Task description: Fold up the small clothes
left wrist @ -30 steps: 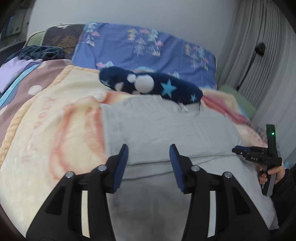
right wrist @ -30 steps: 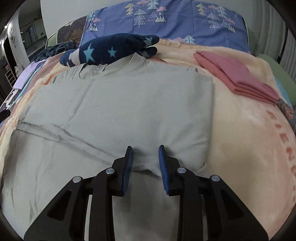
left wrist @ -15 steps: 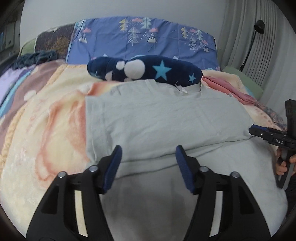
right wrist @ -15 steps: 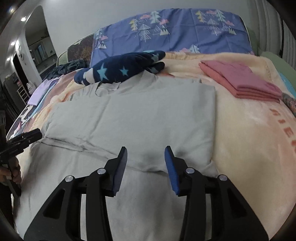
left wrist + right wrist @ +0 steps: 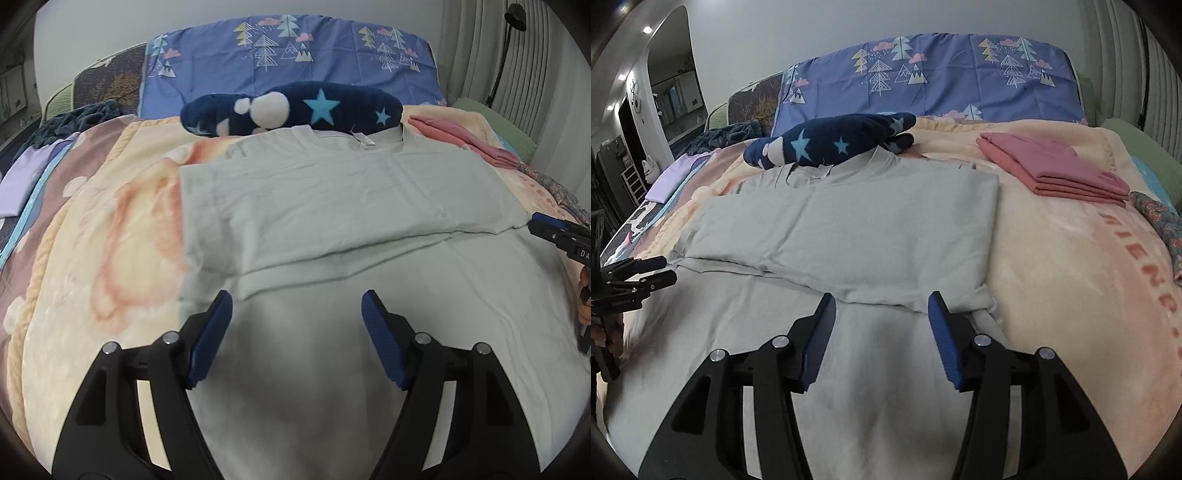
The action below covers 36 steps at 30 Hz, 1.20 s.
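A pale grey-green T-shirt [image 5: 332,206] [image 5: 857,229] lies on the bed, collar at the far end, with a folded-over layer across its upper half and a single layer nearer me. My left gripper [image 5: 297,317] hovers over the near layer; its jaws are opening and hold nothing. My right gripper [image 5: 882,325] hangs over the fold's near right corner, jaws also opening, nothing between its blue pads. The right gripper's tip [image 5: 554,232] shows at the right edge of the left wrist view, and the left gripper's tip [image 5: 642,273] at the left edge of the right wrist view.
A navy star-print plush [image 5: 291,107] [image 5: 831,142] lies just behind the collar. A folded pink garment [image 5: 1056,168] sits at the right on the peach blanket [image 5: 1071,266]. Blue tree-print pillows [image 5: 931,85] line the headboard. Lilac cloth [image 5: 22,184] lies at the far left.
Both grippers have opened wider and drawn back from the fold line toward me. The folded layer now lies released on the shirt.
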Motion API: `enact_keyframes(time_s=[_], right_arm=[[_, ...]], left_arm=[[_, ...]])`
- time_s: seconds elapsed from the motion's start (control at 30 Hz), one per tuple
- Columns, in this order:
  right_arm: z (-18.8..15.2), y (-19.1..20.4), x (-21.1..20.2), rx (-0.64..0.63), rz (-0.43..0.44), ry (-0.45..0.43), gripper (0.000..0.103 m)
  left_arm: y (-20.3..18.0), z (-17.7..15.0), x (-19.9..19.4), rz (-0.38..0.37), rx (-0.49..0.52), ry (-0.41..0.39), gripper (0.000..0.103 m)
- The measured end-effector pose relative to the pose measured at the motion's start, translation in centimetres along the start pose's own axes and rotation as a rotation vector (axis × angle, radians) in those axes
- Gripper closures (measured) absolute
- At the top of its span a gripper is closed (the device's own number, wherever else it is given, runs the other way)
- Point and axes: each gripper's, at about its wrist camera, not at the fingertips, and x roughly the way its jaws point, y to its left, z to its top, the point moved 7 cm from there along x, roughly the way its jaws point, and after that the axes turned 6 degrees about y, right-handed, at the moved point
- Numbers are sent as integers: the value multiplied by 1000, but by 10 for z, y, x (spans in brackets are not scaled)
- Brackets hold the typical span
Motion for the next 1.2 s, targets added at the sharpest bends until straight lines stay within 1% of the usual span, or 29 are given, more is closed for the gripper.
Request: enact_keyframes(time_s=[0.1,0.17,0.27,0.37,0.47,0.67,0.8,0.87,0.97,1.07,1.17,1.2], right_arm=[[-12,-6,-17,12,10,-1,50],[-21,-13,-23,35,10,10,50],[-36,-26,-29,74,-19,22,50],[-51,-39,-34,118,-44,40,50],[-66,-46,-43,144,-45,46,50],[-98,-54,-56,180,-3,70,50],[-116,-51,-58,178,17,82,50],[-119,-51,-62,185,35,80,50],[-128,-53,-65,208,68,98,50],[-139,-52,-73,204,98,97,49],[-151,-49,-83,210,145,99,49],[-156,-47,-88,225,182,101,49]], left_arm=[[5,-15,-15,-3,-19,-7,27],[8,-26,-24,11,-19,-9,25],[18,-46,-31,36,-27,10,23],[35,-62,-33,66,-67,37,23],[47,-74,-38,60,-106,52,23],[42,-102,-45,0,-82,105,23],[41,-112,-50,-52,-119,99,23],[39,-120,-54,-79,-135,92,23],[34,-131,-61,-103,-124,89,24],[28,-144,-70,-136,-108,90,24],[28,-159,-80,-195,-110,87,25],[27,-163,-84,-216,-114,84,25]])
